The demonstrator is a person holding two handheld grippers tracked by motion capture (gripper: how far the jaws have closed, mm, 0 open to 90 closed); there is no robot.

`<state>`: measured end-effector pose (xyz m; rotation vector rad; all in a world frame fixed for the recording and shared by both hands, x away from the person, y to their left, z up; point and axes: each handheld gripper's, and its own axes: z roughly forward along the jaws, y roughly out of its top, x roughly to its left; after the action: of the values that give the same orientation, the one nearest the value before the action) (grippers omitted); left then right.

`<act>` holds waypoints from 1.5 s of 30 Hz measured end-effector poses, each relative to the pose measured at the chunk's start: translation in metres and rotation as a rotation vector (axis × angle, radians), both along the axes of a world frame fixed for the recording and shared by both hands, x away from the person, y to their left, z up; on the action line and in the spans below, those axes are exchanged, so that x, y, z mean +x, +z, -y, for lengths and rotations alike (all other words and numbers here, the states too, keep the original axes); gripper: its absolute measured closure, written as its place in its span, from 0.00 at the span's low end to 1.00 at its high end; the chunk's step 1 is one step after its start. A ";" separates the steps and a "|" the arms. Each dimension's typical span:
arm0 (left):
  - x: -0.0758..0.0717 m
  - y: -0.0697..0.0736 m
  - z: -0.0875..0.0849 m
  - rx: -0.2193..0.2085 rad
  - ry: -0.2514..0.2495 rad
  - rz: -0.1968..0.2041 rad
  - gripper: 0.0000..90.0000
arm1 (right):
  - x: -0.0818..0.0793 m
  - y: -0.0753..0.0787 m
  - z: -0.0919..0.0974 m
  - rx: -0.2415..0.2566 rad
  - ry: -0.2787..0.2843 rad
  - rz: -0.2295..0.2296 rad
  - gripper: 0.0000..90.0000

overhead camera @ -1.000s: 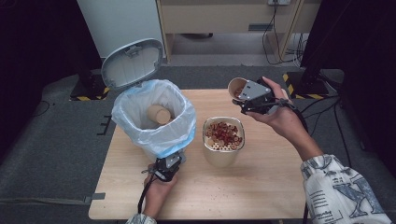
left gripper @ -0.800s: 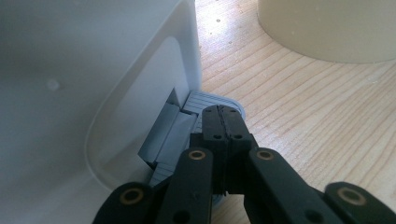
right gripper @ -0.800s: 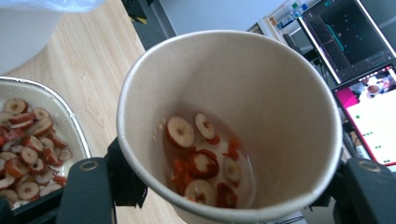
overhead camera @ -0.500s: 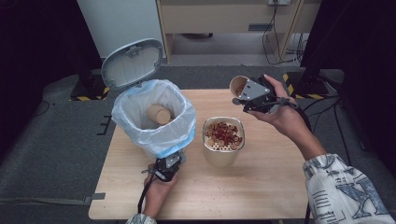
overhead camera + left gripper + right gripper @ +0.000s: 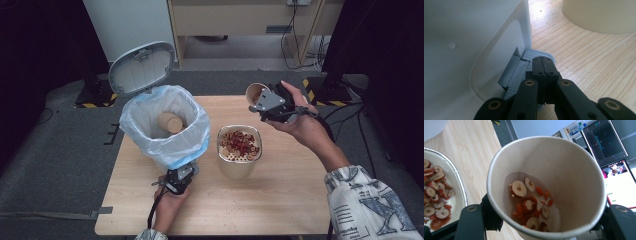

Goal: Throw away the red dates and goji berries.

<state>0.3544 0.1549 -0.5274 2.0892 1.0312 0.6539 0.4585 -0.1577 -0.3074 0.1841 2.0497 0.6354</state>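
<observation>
A white pedal bin (image 5: 161, 161) with a blue bag (image 5: 200, 135) stands at the table's left, its lid (image 5: 142, 67) raised. A paper cup (image 5: 170, 121) lies inside it. My left gripper (image 5: 186, 171) is shut, and its tips (image 5: 543, 60) rest on the grey pedal (image 5: 529, 53) at the bin's foot (image 5: 474, 37). My right gripper (image 5: 261, 100) is shut on another paper cup (image 5: 255, 92), held tilted in the air behind the bowl. In the right gripper view this cup (image 5: 544, 165) holds a few red date slices (image 5: 529, 205) and a little liquid, between the right gripper's (image 5: 546, 225) jaws.
A cream bowl (image 5: 239, 170) topped with a strainer of date slices (image 5: 239, 142) stands mid-table, close to the bin's right; its rim (image 5: 461, 190) lies left of the held cup. Bare wood (image 5: 280, 200) spreads in front and to the right. Cables and a cabinet lie behind the table.
</observation>
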 end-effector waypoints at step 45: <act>0.000 0.000 0.000 0.000 -0.002 0.000 0.99 | -0.003 -0.003 -0.007 -0.137 0.026 0.079 0.38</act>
<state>0.3544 0.1549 -0.5274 2.0904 1.0292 0.6526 0.4550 -0.1503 -0.3108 0.0522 2.0140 0.5075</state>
